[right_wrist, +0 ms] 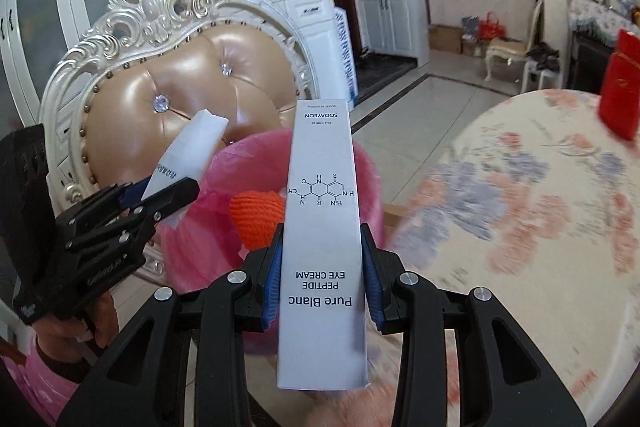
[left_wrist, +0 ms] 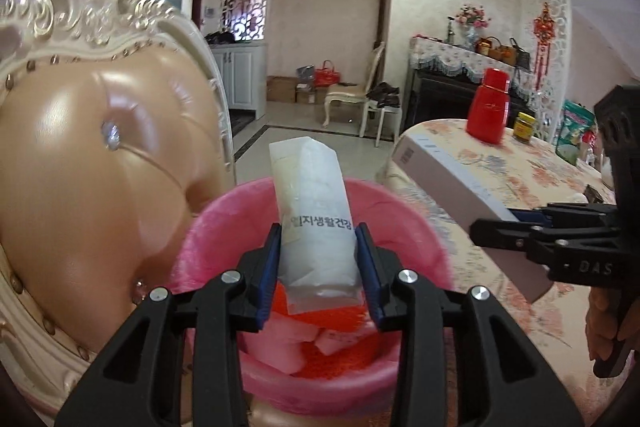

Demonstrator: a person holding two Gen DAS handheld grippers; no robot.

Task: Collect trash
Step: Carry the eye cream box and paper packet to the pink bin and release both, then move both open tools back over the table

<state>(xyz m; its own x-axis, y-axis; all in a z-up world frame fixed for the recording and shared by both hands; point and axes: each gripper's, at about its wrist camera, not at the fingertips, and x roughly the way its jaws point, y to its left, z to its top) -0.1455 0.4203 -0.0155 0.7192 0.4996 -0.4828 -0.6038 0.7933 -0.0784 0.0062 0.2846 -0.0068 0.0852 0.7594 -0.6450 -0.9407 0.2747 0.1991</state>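
My left gripper (left_wrist: 319, 227) is shut on a white packet (left_wrist: 316, 195) with black Korean print, which stands upright between the blue pads. It hangs over the pink-lined bin (left_wrist: 208, 227), which holds an orange knitted thing (left_wrist: 340, 315) and pale scraps. My right gripper (right_wrist: 322, 227) is shut on a long white eye cream box (right_wrist: 324, 187), just right of the bin (right_wrist: 240, 155) and above its rim. The right wrist view shows the left gripper (right_wrist: 166, 187) with the packet (right_wrist: 192, 139) at the left. The left wrist view shows the box (left_wrist: 448, 167) at the right.
An ornate cream chair (left_wrist: 100, 147) with a tan padded back stands right behind the bin. A round table with a floral cloth (left_wrist: 520, 167) lies to the right, carrying a red bottle (left_wrist: 490, 107) and a yellow-lidded jar (left_wrist: 524, 127). Tiled floor stretches beyond.
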